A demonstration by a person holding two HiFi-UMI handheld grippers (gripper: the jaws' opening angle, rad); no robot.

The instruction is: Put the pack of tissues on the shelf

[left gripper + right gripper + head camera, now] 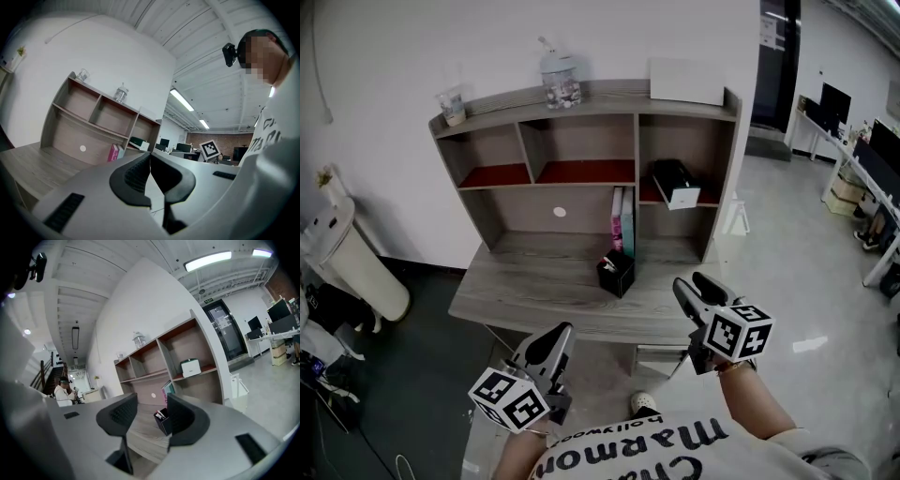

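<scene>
The pack of tissues [675,185], a dark box with a white front, lies in the right middle compartment of the grey wooden shelf [581,99]. It also shows in the right gripper view as a pale pack of tissues [191,367]. Both grippers hang low in front of the desk, well short of the shelf. My left gripper [555,339] [150,157] has its jaws closed tip to tip with nothing in them. My right gripper [692,284] [152,403] stands open with a clear gap and nothing between its fingers.
A black pen holder [616,273] and upright pink and teal books [622,220] stand on the desk [516,291]. On the shelf top are a jar [560,80], a cup [452,105] and a white box [686,81]. A white bin [347,258] stands on the left.
</scene>
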